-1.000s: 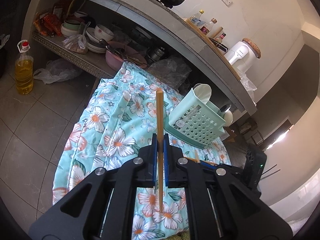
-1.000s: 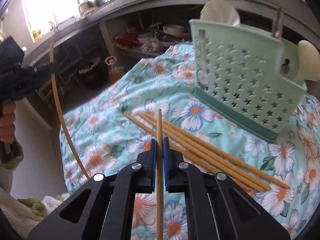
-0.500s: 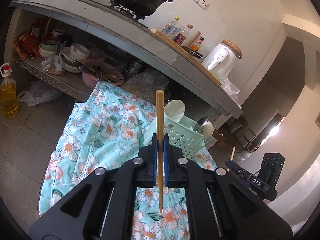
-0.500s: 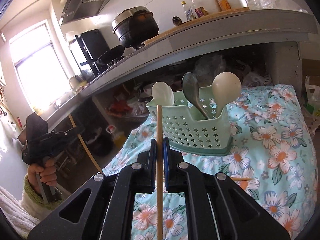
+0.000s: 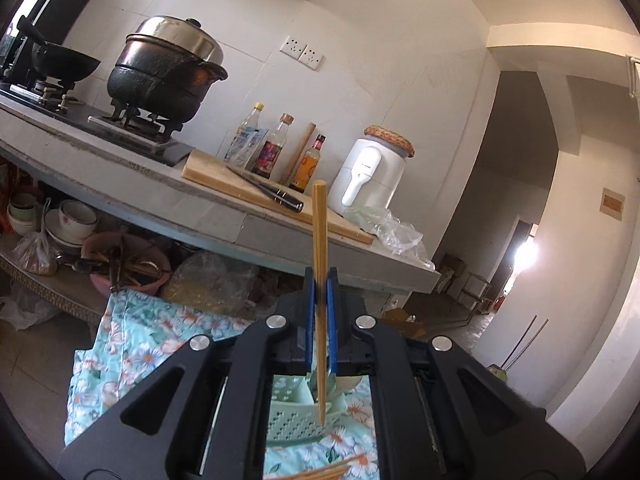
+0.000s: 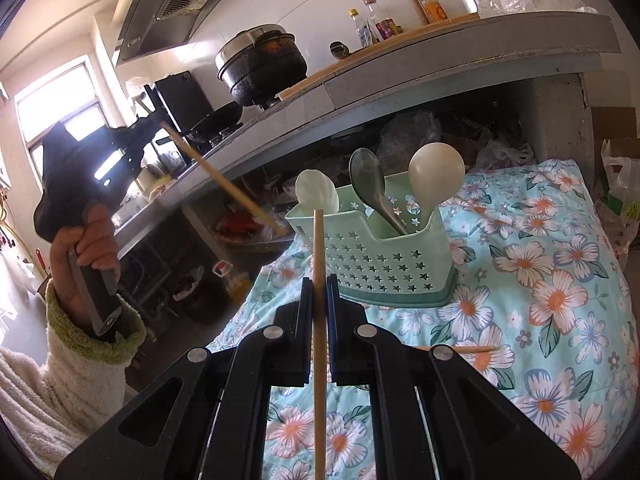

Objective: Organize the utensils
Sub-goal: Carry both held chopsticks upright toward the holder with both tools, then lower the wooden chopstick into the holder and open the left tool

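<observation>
Both grippers are carrying one chopstick each rn. The right gripper (image 6: 320, 292) is pinched tight on its chopstick (image 6: 319, 320), stick running straight up-down between the blue pads, top end poking up in front of the mint caddy (image 6: 384, 268). The left gripper (image 5: 320, 296) is likewise clamped on its own chopstick (image 5: 319, 264), held upright w/ the lower tip hanging over the caddy's near edge in the left wrist view.

The caddy sits on the floral cloth (image 6: 540, 280), already holding the three spoons (image 6: 434, 176) bowl-up. It's straight ahead of and a bit below the right gripper, near but not touching. From the right wrist view the left gripper (image 6: 148, 132) is up and off to the left, its stick slanting down toward the caddy's left end, and it looks blurred.

Imo what matters next: the sticks have to go in lengthwise, so long axis roughly vertical over an open compartment. The right one is already lined up that way and looks closer to the caddy front. The left one comes in at a slant, so it'd need tipping upright first. More chopsticks (image 5: 332, 470) are lying flat on the cloth, near the caddy.
</observation>
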The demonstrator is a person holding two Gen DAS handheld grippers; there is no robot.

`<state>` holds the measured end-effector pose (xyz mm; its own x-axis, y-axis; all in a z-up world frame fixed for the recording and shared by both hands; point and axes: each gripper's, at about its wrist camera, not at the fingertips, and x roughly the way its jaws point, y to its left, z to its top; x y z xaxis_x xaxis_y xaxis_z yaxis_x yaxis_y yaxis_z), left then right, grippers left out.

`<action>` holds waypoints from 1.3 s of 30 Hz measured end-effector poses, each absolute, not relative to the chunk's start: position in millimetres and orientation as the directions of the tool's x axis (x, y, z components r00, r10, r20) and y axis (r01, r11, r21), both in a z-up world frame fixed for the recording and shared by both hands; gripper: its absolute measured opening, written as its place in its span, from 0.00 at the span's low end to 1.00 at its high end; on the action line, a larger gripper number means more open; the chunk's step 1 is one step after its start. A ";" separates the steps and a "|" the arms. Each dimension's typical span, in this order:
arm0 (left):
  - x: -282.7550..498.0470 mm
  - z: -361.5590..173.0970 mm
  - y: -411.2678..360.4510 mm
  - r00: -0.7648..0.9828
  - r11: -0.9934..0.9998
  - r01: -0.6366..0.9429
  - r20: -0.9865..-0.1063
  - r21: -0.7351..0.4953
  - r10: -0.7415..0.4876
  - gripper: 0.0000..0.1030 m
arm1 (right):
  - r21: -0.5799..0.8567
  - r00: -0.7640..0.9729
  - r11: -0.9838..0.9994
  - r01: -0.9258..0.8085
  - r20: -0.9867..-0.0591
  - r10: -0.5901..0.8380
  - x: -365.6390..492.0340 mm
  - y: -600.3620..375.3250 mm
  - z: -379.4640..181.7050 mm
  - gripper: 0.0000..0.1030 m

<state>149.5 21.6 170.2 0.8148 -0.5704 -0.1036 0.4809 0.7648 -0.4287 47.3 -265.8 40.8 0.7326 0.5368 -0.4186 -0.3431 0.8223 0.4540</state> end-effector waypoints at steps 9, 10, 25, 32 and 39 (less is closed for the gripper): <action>205.5 146.2 -38.7 0.864 0.864 0.434 -0.153 -0.255 -0.479 0.04 | 0.462 0.736 0.821 -0.335 -0.416 0.535 51.3 -269.9 40.1 0.07; 209.8 139.9 -43.2 0.866 0.871 0.429 -0.168 -0.238 -0.472 0.04 | 0.461 0.736 0.822 -0.335 -0.417 0.534 51.7 -270.0 39.9 0.07; 211.4 88.1 -35.5 0.860 0.899 0.342 -0.294 -0.272 -0.417 0.36 | 0.444 0.736 0.828 -0.343 -0.420 0.531 51.1 -267.0 45.6 0.07; 185.3 97.2 -8.0 0.887 0.900 0.301 -0.254 -0.315 -0.385 0.53 | 0.415 0.749 0.839 -0.352 -0.413 0.518 55.4 -262.2 58.6 0.07; 142.1 90.4 32.9 0.903 0.896 0.258 -0.241 -0.360 -0.357 0.67 | 0.337 0.796 0.856 -0.393 -0.341 0.500 74.6 -252.2 103.2 0.07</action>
